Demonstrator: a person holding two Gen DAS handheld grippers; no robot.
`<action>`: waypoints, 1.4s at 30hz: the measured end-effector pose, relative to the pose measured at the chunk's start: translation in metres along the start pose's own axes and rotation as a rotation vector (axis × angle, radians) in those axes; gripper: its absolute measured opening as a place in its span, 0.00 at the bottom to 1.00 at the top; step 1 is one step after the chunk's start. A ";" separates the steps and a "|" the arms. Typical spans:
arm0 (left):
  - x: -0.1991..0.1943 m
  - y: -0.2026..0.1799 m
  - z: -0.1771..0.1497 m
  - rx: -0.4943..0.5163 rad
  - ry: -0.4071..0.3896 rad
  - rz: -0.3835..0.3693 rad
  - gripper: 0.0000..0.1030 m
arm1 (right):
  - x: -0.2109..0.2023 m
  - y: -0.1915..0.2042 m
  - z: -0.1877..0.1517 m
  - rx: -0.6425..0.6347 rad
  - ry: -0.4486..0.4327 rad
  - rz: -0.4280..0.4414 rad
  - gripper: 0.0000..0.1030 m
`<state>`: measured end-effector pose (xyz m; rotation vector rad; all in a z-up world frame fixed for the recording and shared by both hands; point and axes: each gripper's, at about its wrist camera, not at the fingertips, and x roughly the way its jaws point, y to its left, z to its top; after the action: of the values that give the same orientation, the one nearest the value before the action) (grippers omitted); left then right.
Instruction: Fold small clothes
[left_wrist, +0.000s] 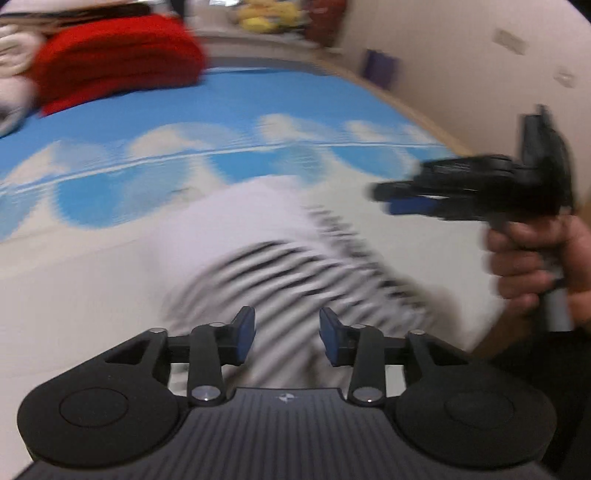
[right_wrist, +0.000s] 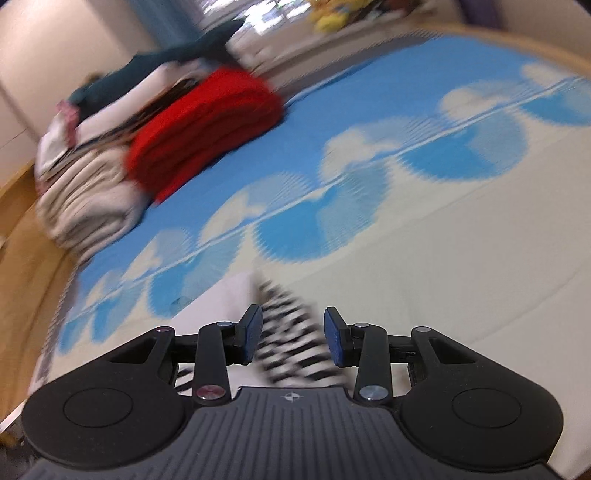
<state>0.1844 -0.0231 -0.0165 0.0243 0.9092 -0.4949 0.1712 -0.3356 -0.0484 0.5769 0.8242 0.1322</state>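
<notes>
A small white garment with black stripes lies on the blue and white cloud-print sheet, blurred by motion. My left gripper is open and empty, just above the garment's near edge. My right gripper shows in the left wrist view, held in a hand above the garment's right side. In the right wrist view the right gripper is open, with the striped part of the garment lying below and between its fingers, not pinched.
A folded red blanket and pale folded bedding are stacked at the far left of the bed. A yellow soft toy sits behind. A wooden bed edge and a beige wall bound the area.
</notes>
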 end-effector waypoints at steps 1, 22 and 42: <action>0.000 0.016 -0.002 -0.034 0.009 0.023 0.51 | 0.007 0.007 -0.002 -0.003 0.026 0.019 0.38; 0.041 0.056 -0.033 -0.364 0.193 -0.104 0.84 | 0.016 0.018 -0.002 0.164 -0.076 0.153 0.01; 0.034 0.036 -0.038 -0.136 0.291 -0.033 0.83 | 0.063 -0.020 -0.016 0.112 0.177 -0.352 0.00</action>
<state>0.1884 0.0040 -0.0721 -0.0437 1.2289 -0.4666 0.2003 -0.3253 -0.1086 0.5209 1.0975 -0.1884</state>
